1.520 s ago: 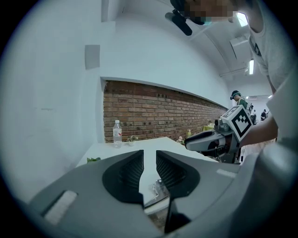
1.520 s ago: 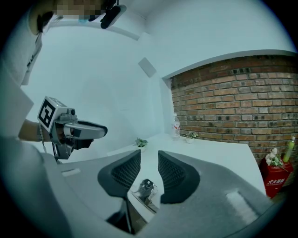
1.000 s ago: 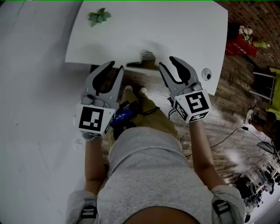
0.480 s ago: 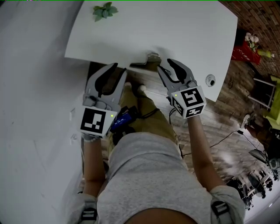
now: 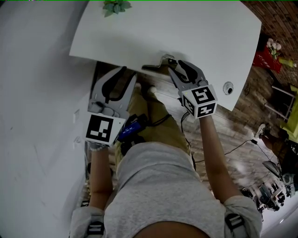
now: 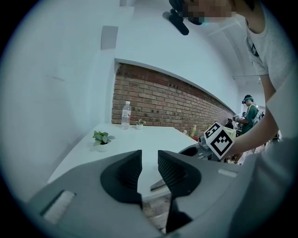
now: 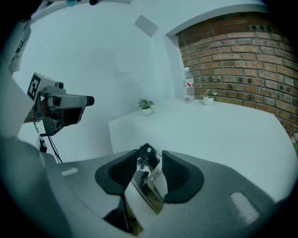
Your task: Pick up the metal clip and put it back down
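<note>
ok so this looks like the very start of the pick-up bit; the right hand-held gripper [image 5: 174, 66] is down at the near edge of the desk [image 5: 195, 32] with the metal clip [image 7: 148, 181] standing between its jaws. The jaws have just been opening and sit spread wide; in the right gripper view there's a sliver of gap between the clip and the right-side pad, so I'd call it released, straddling the clip and not squeezing it yet. The clip looks to be resting right at the desk's front edge, not lifted.

the left hand-held gripper [image 6: 149, 158] hangs just short of that same edge, off to the left of the clip, jaws partly apart with nothing in them; through the gap you only see desk and a bit of the clip's tail; my guess is it's just along for the ride.

next move, as I read it: close the right jaws squarely on the clip's body, then lift straight up; since it sits at the edge, a sloppy pinch could nudge it off, and shiny metal may slip on the pads.

stuff I can't make out: whether the left-side pad already touches the clip's black knob; how much of the clip overhangs the edge, since the gripper's finger covers part of it in the head view; the potted plant [image 5: 115, 6] is cut off at the top of that view.
</note>
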Tool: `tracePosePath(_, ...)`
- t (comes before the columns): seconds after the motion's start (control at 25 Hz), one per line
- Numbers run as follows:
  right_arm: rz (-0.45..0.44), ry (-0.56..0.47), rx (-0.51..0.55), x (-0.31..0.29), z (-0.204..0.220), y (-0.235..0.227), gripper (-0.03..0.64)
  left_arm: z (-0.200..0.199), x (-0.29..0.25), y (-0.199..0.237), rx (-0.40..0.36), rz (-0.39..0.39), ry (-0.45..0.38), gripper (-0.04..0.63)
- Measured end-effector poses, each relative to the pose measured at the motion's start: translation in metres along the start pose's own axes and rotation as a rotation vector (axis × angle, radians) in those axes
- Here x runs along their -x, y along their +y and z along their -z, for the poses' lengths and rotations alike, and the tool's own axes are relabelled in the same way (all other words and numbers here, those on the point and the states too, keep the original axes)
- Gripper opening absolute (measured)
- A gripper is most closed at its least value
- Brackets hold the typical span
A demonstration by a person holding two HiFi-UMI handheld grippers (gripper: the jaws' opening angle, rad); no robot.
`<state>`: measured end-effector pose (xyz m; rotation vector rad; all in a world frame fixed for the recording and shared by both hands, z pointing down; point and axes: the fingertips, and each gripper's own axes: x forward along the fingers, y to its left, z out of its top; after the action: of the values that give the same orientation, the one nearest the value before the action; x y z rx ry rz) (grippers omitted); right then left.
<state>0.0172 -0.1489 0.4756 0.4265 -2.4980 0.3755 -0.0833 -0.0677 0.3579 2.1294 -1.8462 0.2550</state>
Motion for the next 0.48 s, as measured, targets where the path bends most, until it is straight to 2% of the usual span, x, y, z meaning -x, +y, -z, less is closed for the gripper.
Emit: tracePosePath(0.48, -0.047, 0.046, 0.001, -0.02, 0.011, -0.001, 0.163, 0.009, -0.009, 0.003, 0.017, 0.01, 0.015, 0.107)
